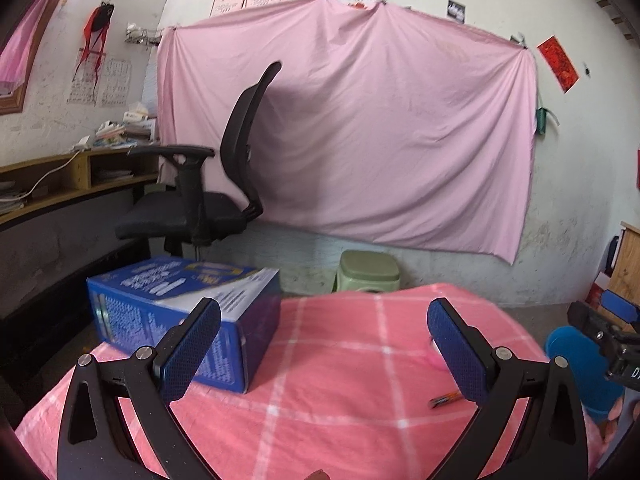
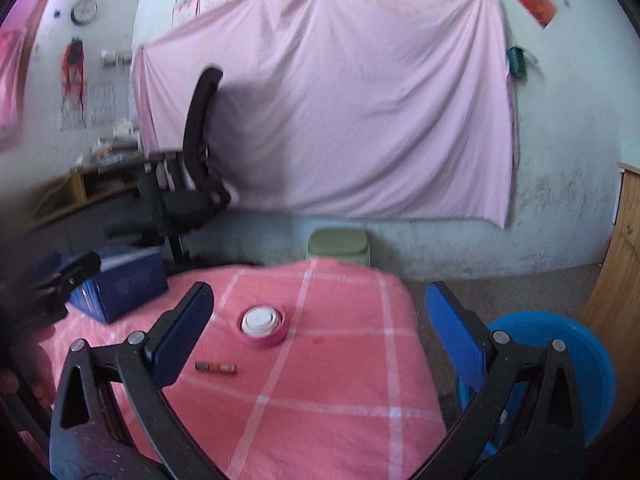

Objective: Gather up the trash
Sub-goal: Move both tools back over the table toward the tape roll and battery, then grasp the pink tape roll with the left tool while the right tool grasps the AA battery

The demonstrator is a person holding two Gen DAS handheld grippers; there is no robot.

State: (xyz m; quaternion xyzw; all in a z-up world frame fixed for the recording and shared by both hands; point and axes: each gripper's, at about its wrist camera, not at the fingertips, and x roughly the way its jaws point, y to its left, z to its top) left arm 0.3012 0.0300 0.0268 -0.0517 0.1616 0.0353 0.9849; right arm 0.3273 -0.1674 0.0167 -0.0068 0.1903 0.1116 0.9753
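A blue carton box [image 1: 188, 316] lies at the left of a table with a pink checked cloth [image 1: 328, 380]; it also shows in the right wrist view [image 2: 124, 284]. A small battery [image 2: 216, 368] lies on the cloth, also seen in the left wrist view [image 1: 444, 400]. A pink tape roll with a white cap inside it [image 2: 264, 326] sits mid-table. My left gripper [image 1: 324, 344] is open and empty, its left finger in front of the box. My right gripper [image 2: 318, 332] is open and empty above the cloth, the tape roll between its fingers' line.
A blue plastic bin [image 2: 560, 364] stands on the floor right of the table. A green stool [image 2: 338, 246] stands behind the table. A black office chair [image 1: 208, 184] and a wooden desk [image 1: 60, 184] are at the left. A wooden cabinet [image 2: 624, 264] is at the right.
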